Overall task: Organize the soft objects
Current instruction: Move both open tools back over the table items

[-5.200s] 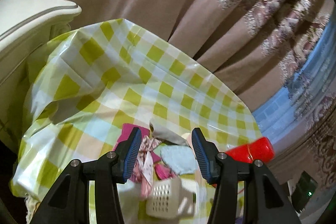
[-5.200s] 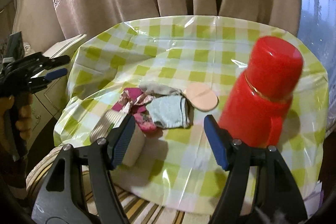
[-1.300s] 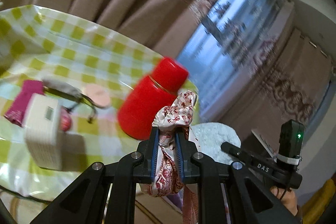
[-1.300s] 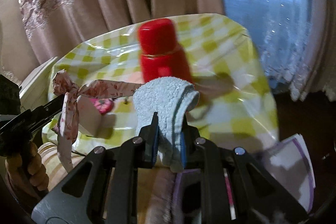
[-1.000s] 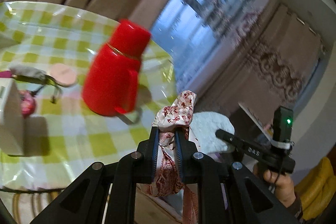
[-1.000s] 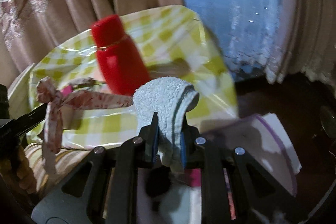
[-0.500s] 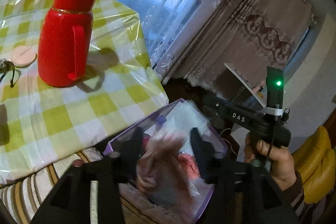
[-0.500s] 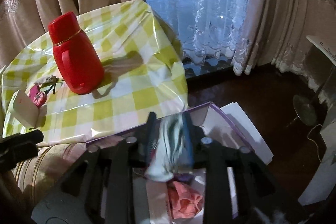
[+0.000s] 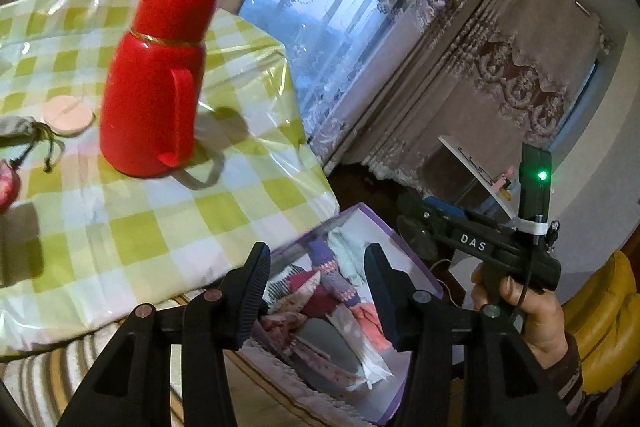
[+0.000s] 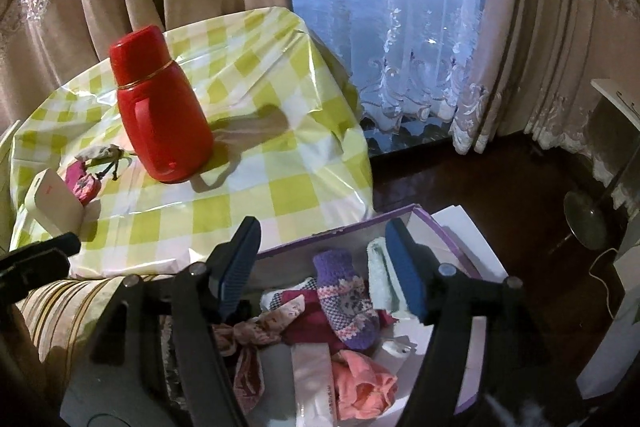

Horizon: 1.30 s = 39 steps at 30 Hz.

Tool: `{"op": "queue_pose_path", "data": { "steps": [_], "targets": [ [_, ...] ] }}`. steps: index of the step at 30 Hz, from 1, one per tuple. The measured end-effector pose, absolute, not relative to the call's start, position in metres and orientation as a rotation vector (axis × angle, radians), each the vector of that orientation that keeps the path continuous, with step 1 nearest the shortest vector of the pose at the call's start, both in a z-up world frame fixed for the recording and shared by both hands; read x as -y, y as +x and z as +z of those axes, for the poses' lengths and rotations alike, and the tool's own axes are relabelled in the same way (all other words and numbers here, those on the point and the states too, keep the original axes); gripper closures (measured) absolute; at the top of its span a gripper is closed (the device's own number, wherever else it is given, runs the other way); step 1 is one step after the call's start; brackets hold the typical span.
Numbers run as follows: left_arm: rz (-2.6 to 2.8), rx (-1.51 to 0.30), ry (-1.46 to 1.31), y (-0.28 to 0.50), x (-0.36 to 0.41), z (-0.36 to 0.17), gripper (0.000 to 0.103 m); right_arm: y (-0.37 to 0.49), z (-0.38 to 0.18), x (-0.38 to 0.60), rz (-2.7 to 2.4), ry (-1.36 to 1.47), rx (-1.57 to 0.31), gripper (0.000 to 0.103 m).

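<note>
Right wrist: right tongs (image 10: 320, 263) tilted down over purple box (image 10: 448, 227), opening (nothing between) | left tongs (image 9: 314, 285) parted, empty

Checked table (image 10: 280, 183), red flask (image 10: 160, 107) upright

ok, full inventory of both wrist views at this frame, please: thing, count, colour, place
flask: 1, red, upright on the table
tablecloth: 1, yellow-green check, over the table
round pad: 1, peach, left of the flask
drawstring pouch: 1, grey, left of the flask
pink item: 1, by the white box
white box: 1, table's near left edge
storage box: 1, purple-edged, beside the table, below both grippers
purple mitten: 1, in the storage box
floral ribbon: 1, in the storage box
pale sock: 1, in the storage box
left gripper: open, empty
right gripper: jaws opening, empty
</note>
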State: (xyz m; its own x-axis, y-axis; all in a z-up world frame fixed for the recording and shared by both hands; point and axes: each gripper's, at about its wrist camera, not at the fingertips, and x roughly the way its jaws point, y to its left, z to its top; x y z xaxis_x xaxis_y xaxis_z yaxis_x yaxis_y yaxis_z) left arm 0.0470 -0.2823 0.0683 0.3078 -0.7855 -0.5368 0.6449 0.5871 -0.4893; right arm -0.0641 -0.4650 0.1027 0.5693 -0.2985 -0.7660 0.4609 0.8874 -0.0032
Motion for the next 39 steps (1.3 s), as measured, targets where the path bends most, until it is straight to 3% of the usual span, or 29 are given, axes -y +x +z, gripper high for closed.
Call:
{"op": "queue_pose_path", "data": {
  "steps": [9,26,39],
  "targets": [
    [-0.832,-0.740,-0.244,0.062,0.223,0.087,0.053,-0.051,0.109,0.440,-0.357,0.208,-0.839,0.034],
    [-0.377,-0.617,-0.439,0.123,0.021,0.103,0.053,0.014,0.127,0.360,-0.125,0.113,-0.819,0.034],
    [-0.239,-0.598,-0.478,0.166,-0.027,0.115,0.053,0.065,0.136,0.314,0.003,0.024,-0.821,0.034]
  ]
}}
